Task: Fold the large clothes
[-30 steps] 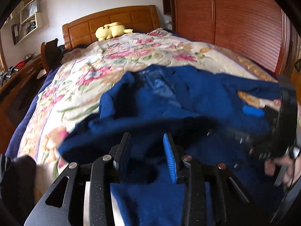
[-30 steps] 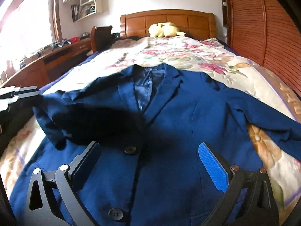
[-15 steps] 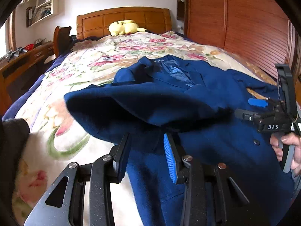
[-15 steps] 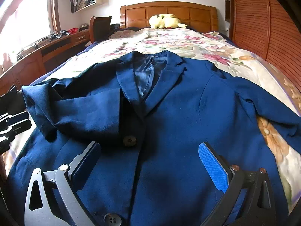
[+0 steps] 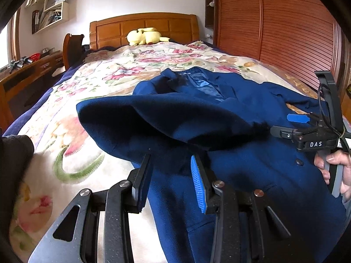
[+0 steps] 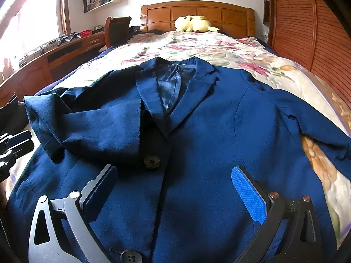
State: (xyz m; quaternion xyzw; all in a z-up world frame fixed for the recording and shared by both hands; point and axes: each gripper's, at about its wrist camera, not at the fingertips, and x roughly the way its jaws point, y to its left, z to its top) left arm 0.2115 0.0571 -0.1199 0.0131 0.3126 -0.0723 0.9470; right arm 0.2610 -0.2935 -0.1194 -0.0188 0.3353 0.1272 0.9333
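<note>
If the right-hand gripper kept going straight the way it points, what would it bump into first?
Most likely the blue jacket: the right gripper points down at its buttoned front, jaws wide open, nothing between. How far off is unclear.

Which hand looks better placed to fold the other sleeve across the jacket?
Right, probably. The right gripper hovers open over the jacket, nearer the flat sleeve. The left gripper is by the folded sleeve.
</note>
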